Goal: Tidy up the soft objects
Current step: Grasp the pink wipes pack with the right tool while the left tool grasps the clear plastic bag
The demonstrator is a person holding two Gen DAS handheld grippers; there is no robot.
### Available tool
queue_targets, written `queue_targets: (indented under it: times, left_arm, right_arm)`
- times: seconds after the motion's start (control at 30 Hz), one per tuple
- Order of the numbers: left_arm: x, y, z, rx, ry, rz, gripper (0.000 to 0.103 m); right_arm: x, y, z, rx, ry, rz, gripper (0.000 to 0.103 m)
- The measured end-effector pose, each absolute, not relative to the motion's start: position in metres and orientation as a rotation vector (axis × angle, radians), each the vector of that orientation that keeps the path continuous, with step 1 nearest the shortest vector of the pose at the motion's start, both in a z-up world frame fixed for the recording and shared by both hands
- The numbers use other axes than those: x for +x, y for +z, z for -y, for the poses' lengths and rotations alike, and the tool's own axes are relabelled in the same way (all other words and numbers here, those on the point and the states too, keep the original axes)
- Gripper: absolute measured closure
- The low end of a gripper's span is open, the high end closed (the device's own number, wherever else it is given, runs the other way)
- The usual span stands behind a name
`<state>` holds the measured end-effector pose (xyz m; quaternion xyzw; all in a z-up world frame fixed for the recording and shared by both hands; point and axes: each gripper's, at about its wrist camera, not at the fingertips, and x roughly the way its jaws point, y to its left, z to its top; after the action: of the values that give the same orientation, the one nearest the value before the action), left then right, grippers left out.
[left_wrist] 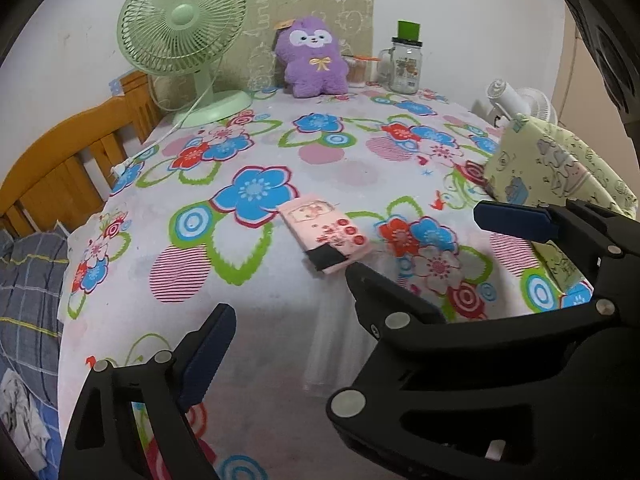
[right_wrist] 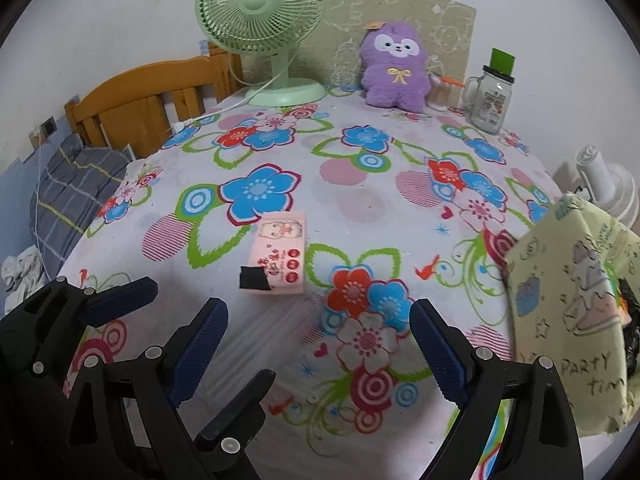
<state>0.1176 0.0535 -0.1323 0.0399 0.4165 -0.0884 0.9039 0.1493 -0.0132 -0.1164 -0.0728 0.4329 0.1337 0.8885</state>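
Observation:
A pink tissue pack [left_wrist: 326, 236] [right_wrist: 280, 256] with a black patch lies flat on the flowered tablecloth [left_wrist: 320, 152] [right_wrist: 360, 192], near the front. A purple plush toy [left_wrist: 310, 58] [right_wrist: 394, 68] sits upright at the far edge against the wall. My left gripper [left_wrist: 320, 320] is open and hovers short of the pack; only its left finger shows in its own view. My right gripper [right_wrist: 318, 308] [left_wrist: 412, 242] is open just to the right, its jaws wide over bare cloth. In the right wrist view the left gripper's fingers [right_wrist: 120, 300] stand apart, empty.
A green desk fan [left_wrist: 184, 40] [right_wrist: 260, 20] stands back left, its cord trailing off the table. A glass mug jar [left_wrist: 406, 66] [right_wrist: 490, 100] is back right. A yellow-green fabric bag [left_wrist: 560, 168] [right_wrist: 572, 300] and a white fan [right_wrist: 604, 184] crowd the right edge. A wooden bed frame [left_wrist: 60, 168] is left.

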Motion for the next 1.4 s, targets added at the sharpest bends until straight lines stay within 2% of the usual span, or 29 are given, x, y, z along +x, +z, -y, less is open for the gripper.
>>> queue_targets:
  times: [0.2, 0.33, 0.6, 0.77, 1.03, 1.4]
  left_arm:
    - [0.126, -0.136, -0.068, 0.064, -0.162, -0.887, 0.012]
    - [0.132, -0.140, -0.078, 0.022, -0.172, -0.906, 0.012]
    - [0.148, -0.145, -0.088, -0.014, -0.151, -0.931, 0.012]
    - [0.159, -0.150, -0.093, -0.023, -0.135, -0.961, 0.012]
    - [0.164, -0.154, -0.095, -0.040, -0.137, -0.956, 0.011]
    - [0.159, -0.147, -0.087, -0.019, -0.135, -0.942, 0.011]
  right_arm:
    - [0.161, -0.122, -0.003, -0.175, 0.300, -0.909, 0.009]
    - [0.167, -0.126, -0.011, -0.196, 0.297, -0.903, 0.017]
    - [0.189, -0.136, -0.018, -0.165, 0.296, -0.936, 0.017]
    - [0.201, -0.146, -0.022, -0.166, 0.298, -0.971, 0.025]
    - [0.208, -0.152, -0.022, -0.176, 0.299, -0.998, 0.056]
    - [0.198, -0.141, -0.009, -0.175, 0.283, -0.958, 0.059]
